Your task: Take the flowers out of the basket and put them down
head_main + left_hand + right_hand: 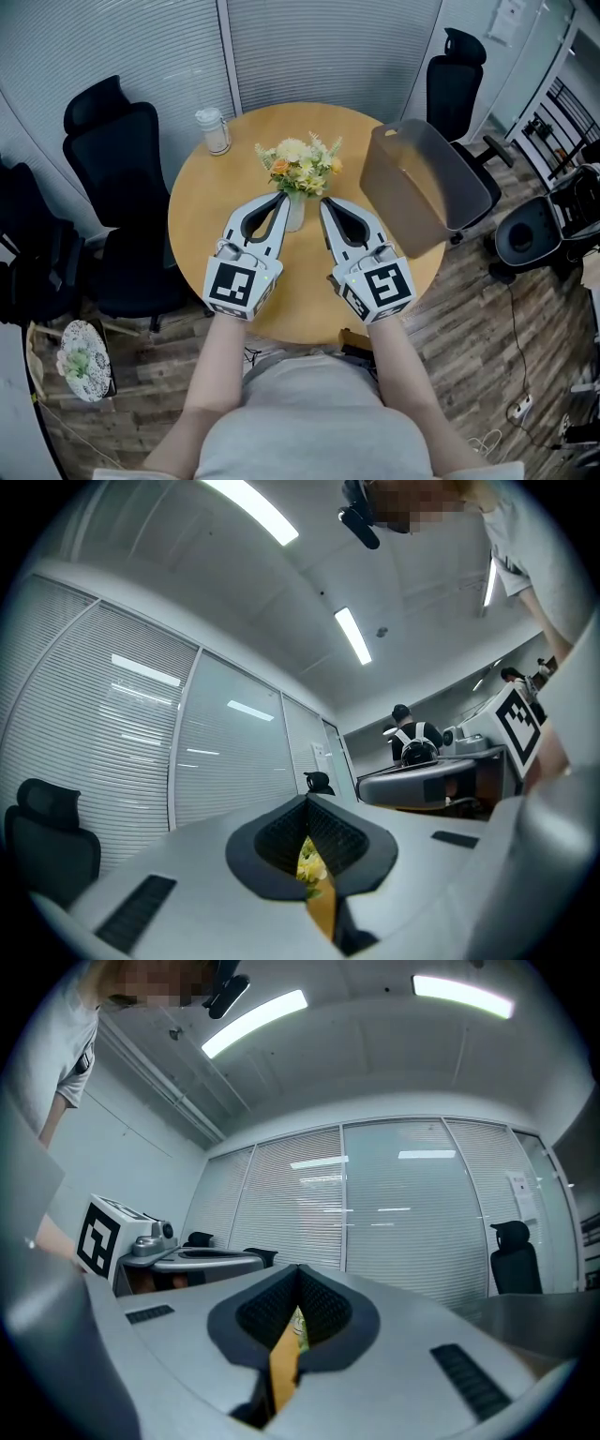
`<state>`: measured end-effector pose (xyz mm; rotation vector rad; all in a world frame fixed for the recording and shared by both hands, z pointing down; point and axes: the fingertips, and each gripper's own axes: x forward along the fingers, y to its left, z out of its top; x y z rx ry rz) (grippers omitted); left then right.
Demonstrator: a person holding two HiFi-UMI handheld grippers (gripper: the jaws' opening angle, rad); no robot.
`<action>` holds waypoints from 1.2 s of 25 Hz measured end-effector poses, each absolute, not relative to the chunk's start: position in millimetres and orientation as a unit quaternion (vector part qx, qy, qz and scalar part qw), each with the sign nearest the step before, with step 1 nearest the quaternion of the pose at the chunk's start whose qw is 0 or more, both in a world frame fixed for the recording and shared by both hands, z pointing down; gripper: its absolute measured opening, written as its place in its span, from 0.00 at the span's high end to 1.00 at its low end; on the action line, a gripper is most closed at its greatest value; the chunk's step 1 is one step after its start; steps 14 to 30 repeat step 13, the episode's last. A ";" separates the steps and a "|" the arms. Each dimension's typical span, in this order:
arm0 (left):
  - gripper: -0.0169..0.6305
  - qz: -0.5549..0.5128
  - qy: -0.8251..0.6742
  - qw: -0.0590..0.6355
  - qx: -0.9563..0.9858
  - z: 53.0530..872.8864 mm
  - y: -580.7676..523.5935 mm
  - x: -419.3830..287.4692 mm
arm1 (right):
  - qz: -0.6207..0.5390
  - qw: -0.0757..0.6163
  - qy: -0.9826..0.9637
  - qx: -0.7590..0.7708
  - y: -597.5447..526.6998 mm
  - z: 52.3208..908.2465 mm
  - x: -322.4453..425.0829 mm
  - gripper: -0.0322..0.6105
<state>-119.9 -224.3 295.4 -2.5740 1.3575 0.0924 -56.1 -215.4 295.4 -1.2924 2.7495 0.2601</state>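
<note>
The bouquet of cream, yellow and orange flowers [298, 167] stood upright in a small white vase [294, 214] near the middle of the round wooden counter [202, 234], outside the grey plastic basket [412, 178]. That basket sat to the right of the bouquet, at the counter's right edge, apart from the blooms.

The left gripper [283, 196] lay just left of the bouquet's vase and the right gripper [325, 201] just right of it. Both pointed away from the person, with the vase between their tips; whether either tip touched the vase could not be told.

In the left gripper view the jaws were pressed together with nothing pinched, and a sliver of the bouquet showed beyond them through the gap behind the tips. The right gripper view showed the same: jaws pressed together and empty, with a strip of bouquet and counter past them.

A clear glass jar with a lid [214, 129] stood behind and to the left of the bouquet, near the counter's far edge. A black office chair [117, 141] stood on the floor further left of the bouquet.
</note>
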 end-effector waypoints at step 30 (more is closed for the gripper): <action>0.97 0.039 0.446 0.121 -0.886 285.3 -215.1 -110.8 | 0.085 0.037 0.899 -0.428 -209.9 295.3 -56.7 0.91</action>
